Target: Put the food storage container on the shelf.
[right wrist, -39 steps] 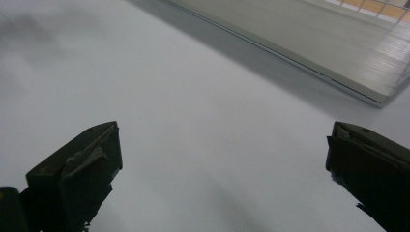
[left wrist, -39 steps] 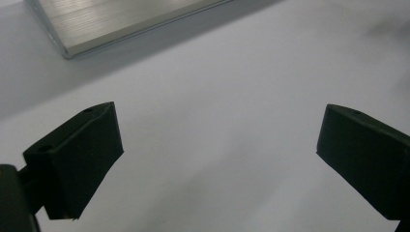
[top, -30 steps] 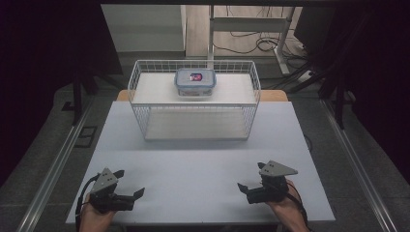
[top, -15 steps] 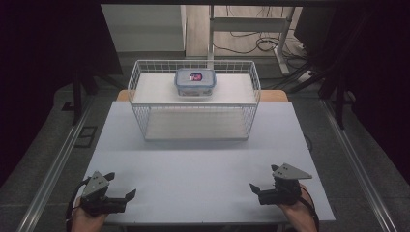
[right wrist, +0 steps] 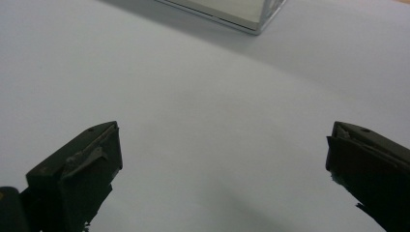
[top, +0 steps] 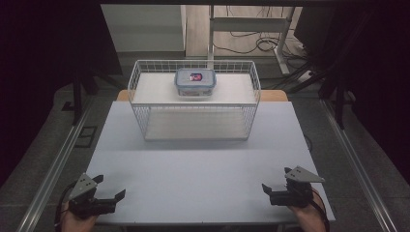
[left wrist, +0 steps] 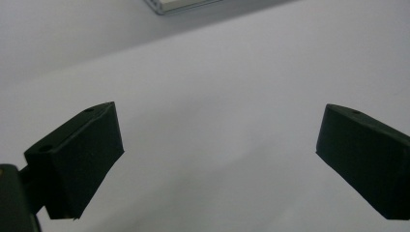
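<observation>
So the biggest thing here is the counter [top: 203, 169], a flat matte white rectangle with a smooth surface and a faint seam running across it, just on the near side of the basket.

Next is the white wire basket [top: 138, 101], a boxy open-top cage of thin metal grid, sitting at the far middle of the counter. It has a pale flat shelf inside near the top and another pale panel at the bottom. On that upper shelf, toward the back of the basket, sits a small clear plastic food box [top: 195, 80] with rounded corners, a bluish snap lid and something red and dark showing through. Can't tell what's inside.

Then the two black claws, both well away from the basket at the near edge. The left claw [top: 110, 199] is at the near left corner, its jaws spread wide over bare counter and holding nothing. The right claw [top: 275, 191] is at the near right corner, its jaws likewise spread wide and empty. Each has a grey triangular plate on top.
</observation>
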Demonstrator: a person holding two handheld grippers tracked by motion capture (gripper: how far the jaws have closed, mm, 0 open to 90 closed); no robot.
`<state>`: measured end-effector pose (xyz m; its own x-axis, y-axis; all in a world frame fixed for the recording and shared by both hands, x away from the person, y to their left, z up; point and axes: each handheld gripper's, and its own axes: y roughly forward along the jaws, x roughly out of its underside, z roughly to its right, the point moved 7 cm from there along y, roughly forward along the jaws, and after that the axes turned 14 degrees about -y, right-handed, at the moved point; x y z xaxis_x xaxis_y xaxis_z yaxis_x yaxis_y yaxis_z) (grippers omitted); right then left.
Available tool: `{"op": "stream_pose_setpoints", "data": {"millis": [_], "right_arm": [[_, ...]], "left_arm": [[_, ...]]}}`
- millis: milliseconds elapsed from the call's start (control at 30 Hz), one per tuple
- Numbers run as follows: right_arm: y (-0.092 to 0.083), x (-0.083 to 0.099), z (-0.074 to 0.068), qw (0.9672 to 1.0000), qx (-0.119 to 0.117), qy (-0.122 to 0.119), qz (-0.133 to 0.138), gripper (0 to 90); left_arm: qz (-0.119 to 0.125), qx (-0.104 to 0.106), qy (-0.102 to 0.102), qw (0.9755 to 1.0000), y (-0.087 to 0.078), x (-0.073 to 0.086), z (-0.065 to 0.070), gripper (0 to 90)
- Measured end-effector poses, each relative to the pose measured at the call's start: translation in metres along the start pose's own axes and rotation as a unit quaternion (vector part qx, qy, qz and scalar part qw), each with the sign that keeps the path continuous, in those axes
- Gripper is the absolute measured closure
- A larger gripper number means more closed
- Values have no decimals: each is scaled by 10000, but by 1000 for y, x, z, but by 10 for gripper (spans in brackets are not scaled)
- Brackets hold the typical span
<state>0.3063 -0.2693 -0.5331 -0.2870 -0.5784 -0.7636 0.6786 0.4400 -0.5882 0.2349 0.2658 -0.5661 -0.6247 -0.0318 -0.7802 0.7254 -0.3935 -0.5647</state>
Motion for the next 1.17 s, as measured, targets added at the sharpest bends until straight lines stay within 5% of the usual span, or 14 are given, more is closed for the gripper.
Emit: {"op": "stream_pose_setpoints", "data": {"millis": [367, 633, 833, 933, 1167], "right_arm": [[-2, 16, 15, 9997, 150, 180, -104, 0], [1, 27, 20, 9982, -27, 555, -206, 0], [6, 34, 20, 9970, -109, 647, -415, 0], [9, 37, 19, 9967, -125, 590, -543, 0], [11, 39, 18, 9964, -98, 527, -653, 0]], "left_arm": [[21, -248, -180, 9995, -3, 5, -24, 25], [-145, -264, -388, 9988, 2, 12, -36, 23], [-383, -277, -338, 9983, 8, 17, -35, 18], [-686, -284, -313, 9967, 14, 23, -35, 16], [-746, -267, -293, 9964, 16, 24, -33, 15]]}}
